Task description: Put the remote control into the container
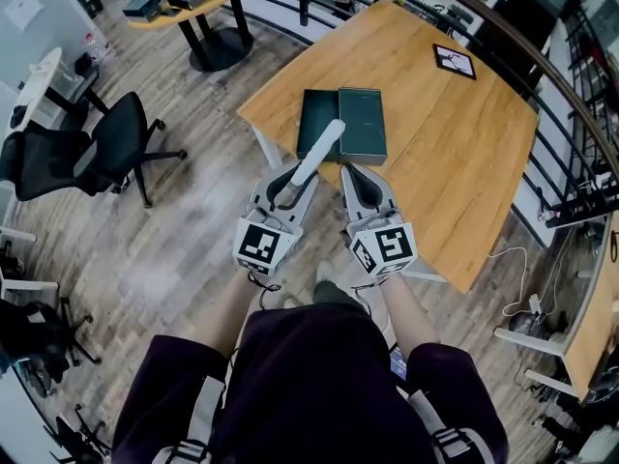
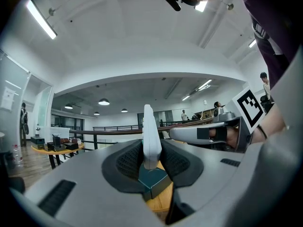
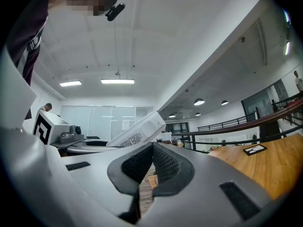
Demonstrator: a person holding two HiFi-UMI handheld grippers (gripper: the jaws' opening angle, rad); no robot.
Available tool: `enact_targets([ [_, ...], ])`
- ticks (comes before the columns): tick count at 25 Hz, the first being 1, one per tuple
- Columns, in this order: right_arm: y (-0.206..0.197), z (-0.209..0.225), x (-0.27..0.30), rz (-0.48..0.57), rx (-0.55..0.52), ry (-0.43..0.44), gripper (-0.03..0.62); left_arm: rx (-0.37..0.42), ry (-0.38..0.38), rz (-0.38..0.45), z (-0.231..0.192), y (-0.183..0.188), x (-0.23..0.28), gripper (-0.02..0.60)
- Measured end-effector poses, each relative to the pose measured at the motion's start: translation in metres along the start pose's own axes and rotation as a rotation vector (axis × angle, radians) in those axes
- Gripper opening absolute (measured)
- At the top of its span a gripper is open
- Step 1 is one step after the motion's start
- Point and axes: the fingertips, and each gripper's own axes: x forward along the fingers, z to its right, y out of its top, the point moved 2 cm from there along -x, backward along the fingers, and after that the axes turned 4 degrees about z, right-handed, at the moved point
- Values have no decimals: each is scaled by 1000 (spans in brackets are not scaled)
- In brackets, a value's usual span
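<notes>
A long white remote control (image 1: 320, 151) sticks forward out of my left gripper (image 1: 296, 174), which is shut on its near end. In the left gripper view the remote (image 2: 150, 135) stands upright between the pads, above the dark green container (image 2: 154, 181). The container (image 1: 317, 124) lies open on the wooden table's near corner, its second green half (image 1: 364, 124) beside it. The remote's tip reaches over the container's near edge. My right gripper (image 1: 351, 170) is beside the left one, shut with nothing in it; its pads (image 3: 142, 163) meet at the tip. The remote (image 3: 138, 130) shows to its left.
The wooden table (image 1: 435, 153) carries a black-framed card (image 1: 454, 61) at its far side. A black office chair (image 1: 108, 148) stands on the floor to the left, a round table (image 1: 198, 3) behind it. A curved railing (image 1: 556, 75) runs along the table's right side.
</notes>
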Motion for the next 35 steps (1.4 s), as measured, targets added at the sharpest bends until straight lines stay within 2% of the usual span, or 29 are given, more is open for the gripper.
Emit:
enact_targets([
  [19, 0, 60, 45, -5, 32, 81, 17, 17, 94, -28, -34, -3, 69, 107],
  [33, -11, 88, 71, -14, 42, 50, 17, 22, 73, -25, -55, -10, 103, 107],
  [35, -12, 92, 74, -16, 41, 46, 17, 15, 74, 1, -58, -9, 109, 107],
])
